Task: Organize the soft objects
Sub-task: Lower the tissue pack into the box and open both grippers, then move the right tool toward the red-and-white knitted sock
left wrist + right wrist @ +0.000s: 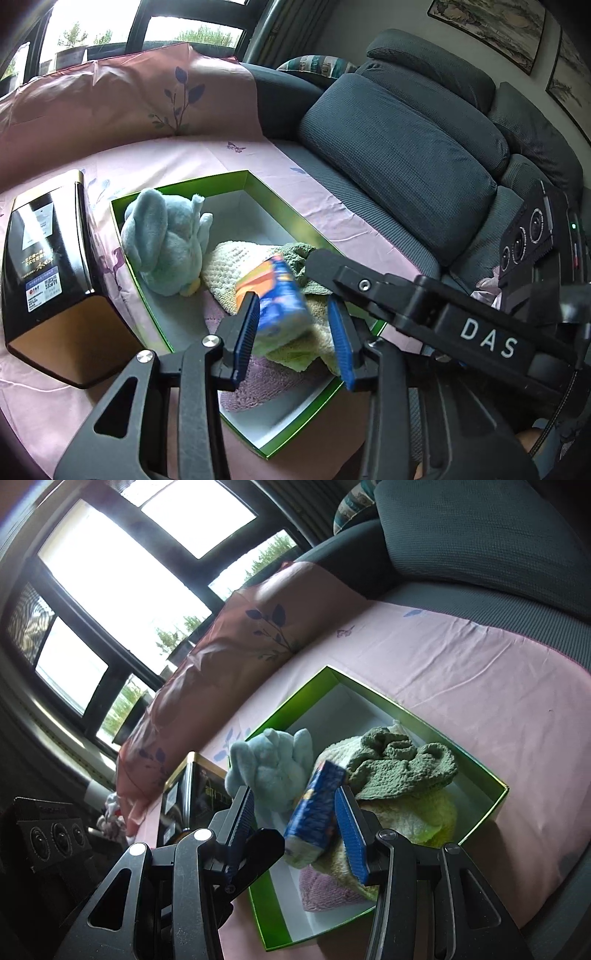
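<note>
Green box (207, 186) lies open on the pink sheet (177, 155) over the sofa (399, 155), holding a blue plush (166, 240) at its far left and towels (236, 269) in the middle. Above the towels, a blue-orange pack (280, 299) sits blurred between both grippers. Left gripper (291, 332) jaws stand apart around it; right gripper (295, 827) touches it with one pad only, jaws apart. Left of the box stands a black tin (48, 266).
</note>
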`<state>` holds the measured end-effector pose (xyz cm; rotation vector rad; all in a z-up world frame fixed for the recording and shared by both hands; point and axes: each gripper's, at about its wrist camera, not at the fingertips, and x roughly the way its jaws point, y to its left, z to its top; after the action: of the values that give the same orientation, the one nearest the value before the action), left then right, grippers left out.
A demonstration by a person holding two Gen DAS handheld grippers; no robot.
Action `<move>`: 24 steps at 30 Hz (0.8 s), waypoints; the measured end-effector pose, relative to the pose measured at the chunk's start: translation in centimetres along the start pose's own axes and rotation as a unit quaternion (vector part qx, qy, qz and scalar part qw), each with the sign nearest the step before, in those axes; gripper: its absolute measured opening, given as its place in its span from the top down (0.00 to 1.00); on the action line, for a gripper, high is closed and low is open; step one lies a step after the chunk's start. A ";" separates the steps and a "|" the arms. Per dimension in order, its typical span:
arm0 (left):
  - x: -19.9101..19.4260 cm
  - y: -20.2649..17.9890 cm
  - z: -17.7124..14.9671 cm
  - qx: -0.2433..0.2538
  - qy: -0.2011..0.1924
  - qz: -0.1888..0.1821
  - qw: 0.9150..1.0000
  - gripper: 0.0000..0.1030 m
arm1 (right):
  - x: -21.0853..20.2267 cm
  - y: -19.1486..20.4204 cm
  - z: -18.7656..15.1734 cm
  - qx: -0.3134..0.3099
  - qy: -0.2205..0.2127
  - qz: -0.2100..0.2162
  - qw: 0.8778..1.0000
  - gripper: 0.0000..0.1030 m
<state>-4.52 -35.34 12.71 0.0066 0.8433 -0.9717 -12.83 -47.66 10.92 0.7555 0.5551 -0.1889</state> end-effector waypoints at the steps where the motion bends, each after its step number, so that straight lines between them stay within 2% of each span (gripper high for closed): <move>1: -0.3 0.0 0.0 0.003 -0.003 0.001 1.000 0.62 | -0.3 0.2 0.1 -0.002 -0.008 -0.011 1.000 0.52; 8: -3.5 0.6 -0.4 -0.001 -0.039 0.000 0.999 0.36 | -1.4 0.5 0.3 0.001 -0.035 -0.029 0.999 0.52; 9: -4.2 0.9 -0.5 -0.006 -0.045 -0.001 0.999 0.32 | -1.5 0.5 0.3 0.001 -0.037 -0.034 0.999 0.49; 11: -5.4 1.3 -0.7 -0.014 -0.055 -0.003 0.998 0.23 | -1.5 0.7 0.3 0.000 -0.041 -0.042 0.998 0.34; 13: -6.6 1.9 -1.0 -0.025 -0.061 0.003 0.998 0.17 | -1.6 1.0 0.3 -0.003 -0.046 -0.042 0.998 0.31; 17: -9.0 3.9 -2.0 -0.051 -0.068 0.026 0.996 0.16 | -2.0 1.8 0.2 -0.010 -0.061 -0.044 0.997 0.22; 20: -10.7 6.7 -3.3 -0.074 -0.063 0.040 0.994 0.16 | -2.4 2.6 0.1 -0.024 -0.070 -0.038 0.997 0.21; 24: -13.4 10.7 -5.1 -0.114 -0.075 0.098 0.986 0.16 | -2.8 3.6 -0.2 -0.030 -0.084 -0.032 0.996 0.12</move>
<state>-3.73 -17.53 13.88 -0.1753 0.7944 -0.6782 -13.96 -45.02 14.47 0.6581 0.4241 -0.2914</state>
